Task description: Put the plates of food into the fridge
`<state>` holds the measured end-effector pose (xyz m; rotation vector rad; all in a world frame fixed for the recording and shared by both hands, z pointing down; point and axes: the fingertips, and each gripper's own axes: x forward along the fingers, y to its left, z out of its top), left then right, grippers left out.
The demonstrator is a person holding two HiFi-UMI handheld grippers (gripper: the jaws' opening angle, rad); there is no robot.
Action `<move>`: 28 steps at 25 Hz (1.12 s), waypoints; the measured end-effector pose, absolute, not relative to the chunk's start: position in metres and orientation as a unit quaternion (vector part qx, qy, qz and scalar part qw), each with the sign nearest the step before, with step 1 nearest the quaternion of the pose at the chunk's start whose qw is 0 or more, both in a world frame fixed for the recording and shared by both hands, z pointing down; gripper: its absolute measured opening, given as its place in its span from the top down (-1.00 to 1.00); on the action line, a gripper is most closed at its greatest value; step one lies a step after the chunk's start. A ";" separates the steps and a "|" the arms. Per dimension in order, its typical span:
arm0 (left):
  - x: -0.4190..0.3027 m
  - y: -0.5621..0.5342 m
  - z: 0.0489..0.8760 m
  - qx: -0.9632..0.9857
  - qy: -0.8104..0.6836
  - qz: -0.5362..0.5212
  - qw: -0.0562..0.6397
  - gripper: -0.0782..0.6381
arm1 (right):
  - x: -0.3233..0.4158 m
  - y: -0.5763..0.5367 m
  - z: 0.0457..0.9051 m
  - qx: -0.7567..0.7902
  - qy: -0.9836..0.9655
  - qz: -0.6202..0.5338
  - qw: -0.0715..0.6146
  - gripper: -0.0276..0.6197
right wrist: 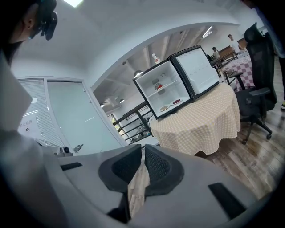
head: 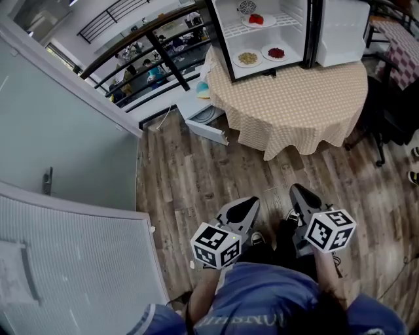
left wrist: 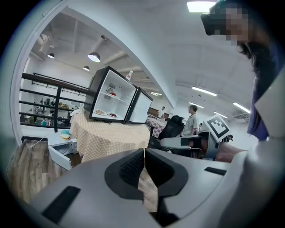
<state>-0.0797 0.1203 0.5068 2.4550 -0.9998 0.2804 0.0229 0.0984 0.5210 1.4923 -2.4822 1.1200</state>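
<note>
A small black fridge (head: 275,33) stands open on a round table with a checked cloth (head: 294,98), well ahead of me. Inside, a plate of red food (head: 256,19) sits on the upper shelf. A plate of beige food (head: 247,58) and another of red food (head: 276,52) sit on the lower one. My left gripper (head: 251,201) and right gripper (head: 296,190) hang low by my body over the wood floor, far from the table. Both are shut with nothing between the jaws, as the left gripper view (left wrist: 144,151) and the right gripper view (right wrist: 143,149) show. The fridge (left wrist: 113,100) (right wrist: 171,91) is far off in both.
A white appliance with its door down (head: 206,121) lies on the floor left of the table. A black office chair (head: 393,98) stands to the right. A glass door (head: 59,150) and a blind are on my left, a railing behind. People stand in the distance (left wrist: 192,120).
</note>
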 end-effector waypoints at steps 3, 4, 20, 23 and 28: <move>-0.089 0.128 0.504 0.899 -0.361 0.098 0.228 0.73 | 0.032 0.107 0.520 0.497 -0.787 0.364 0.009 0.80; -0.090 0.130 0.502 0.900 -0.360 0.094 0.226 0.73 | 0.038 0.109 0.519 0.505 -0.783 0.364 0.005 0.80; -0.079 0.147 0.492 0.919 -0.332 0.071 0.203 0.73 | 0.117 0.129 0.509 0.576 -0.748 0.328 -0.028 0.82; -0.077 0.146 0.489 0.920 -0.329 0.070 0.200 0.73 | 0.118 0.130 0.511 0.574 -0.750 0.327 -0.027 0.82; -0.084 0.149 0.487 0.920 -0.331 0.065 0.199 0.73 | 0.119 0.132 0.510 0.576 -0.750 0.326 -0.026 0.82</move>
